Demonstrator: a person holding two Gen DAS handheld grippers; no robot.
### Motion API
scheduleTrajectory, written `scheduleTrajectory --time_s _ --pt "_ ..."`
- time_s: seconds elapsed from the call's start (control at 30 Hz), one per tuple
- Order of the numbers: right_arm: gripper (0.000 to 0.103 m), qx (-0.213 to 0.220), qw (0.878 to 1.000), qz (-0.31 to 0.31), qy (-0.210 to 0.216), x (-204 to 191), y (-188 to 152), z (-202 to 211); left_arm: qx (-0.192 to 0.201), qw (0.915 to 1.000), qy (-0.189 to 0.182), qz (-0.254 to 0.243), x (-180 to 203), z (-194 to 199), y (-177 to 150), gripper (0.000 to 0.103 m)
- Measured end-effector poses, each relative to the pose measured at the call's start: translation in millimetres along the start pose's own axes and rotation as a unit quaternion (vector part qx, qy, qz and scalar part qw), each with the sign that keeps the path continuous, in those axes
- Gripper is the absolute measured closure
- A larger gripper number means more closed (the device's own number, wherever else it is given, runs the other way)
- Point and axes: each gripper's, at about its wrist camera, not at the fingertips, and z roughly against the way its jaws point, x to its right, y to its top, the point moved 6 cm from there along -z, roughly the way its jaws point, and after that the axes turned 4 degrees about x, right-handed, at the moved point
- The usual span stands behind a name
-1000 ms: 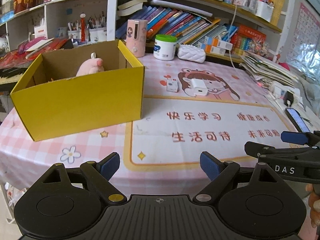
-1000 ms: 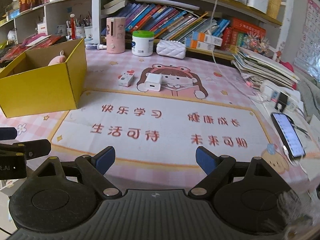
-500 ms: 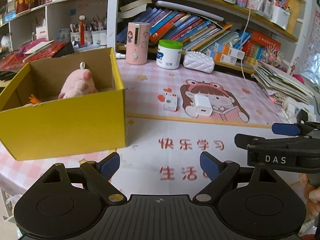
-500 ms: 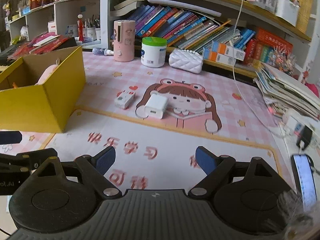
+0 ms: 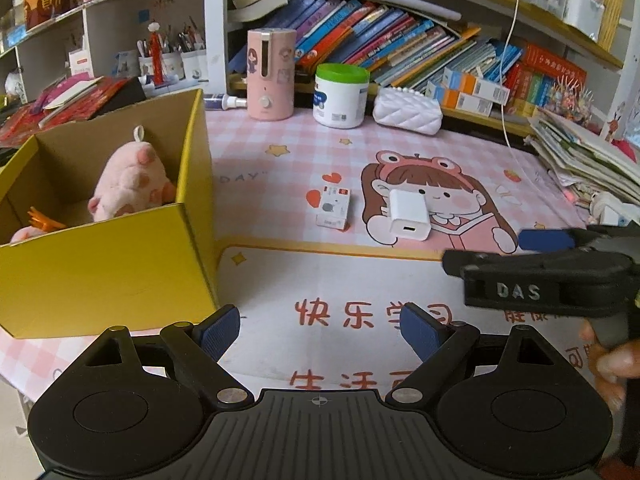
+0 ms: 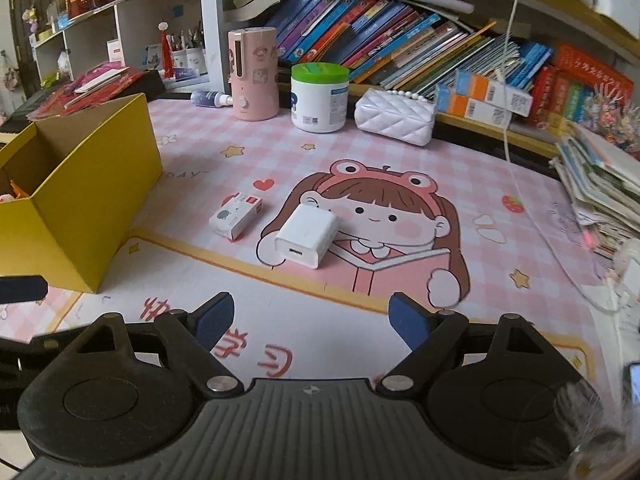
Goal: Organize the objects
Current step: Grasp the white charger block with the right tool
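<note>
A white charger block and a small white box lie side by side on the pink desk mat; both also show in the left wrist view, the charger and the box. An open yellow cardboard box stands at the left with a pink plush toy inside. My left gripper is open and empty, near the box's front corner. My right gripper is open and empty, a short way in front of the charger.
A pink dispenser, a green-lidded white jar and a white quilted pouch stand at the back by shelves of books. A paper stack and a cable lie at the right. The yellow box shows at the left.
Both grippers have moved forward over the mat toward the charger and the small box, which now look larger and nearer. Both stay open.
</note>
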Motion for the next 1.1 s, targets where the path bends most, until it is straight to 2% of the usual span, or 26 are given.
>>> scheduleTrajectory --time_s 0.4,0.63,0.77,0.83,0.87,0.9,1.1 --pt "0.016 0.024 0.996 0.040 0.077 13 20 -73 -0.019 0.9997 0.012 0.002 14 -14 3 0.014" --pt "0.016 0.011 0.993 0.062 0.100 15 18 -106 -0.026 0.9995 0.015 -0.003 19 -16 3 0.014" --pt "0.021 0.004 0.993 0.064 0.099 18 13 -116 -0.027 0.9994 0.019 0.001 18 -17 3 0.014" --pt "0.028 0.005 0.993 0.068 0.100 18 13 -116 -0.029 0.9994 0.019 0.001 19 -19 4 0.014" --pt "0.042 0.008 0.992 0.071 0.105 17 14 -115 -0.030 0.9994 0.019 0.000 20 -19 4 0.014" --pt "0.049 0.012 0.991 0.074 0.110 16 15 -115 -0.030 0.9994 0.019 -0.002 21 -20 5 0.014" --pt "0.057 0.009 0.992 0.064 0.112 21 16 -105 -0.025 0.9995 0.015 -0.008 27 -26 9 0.014"
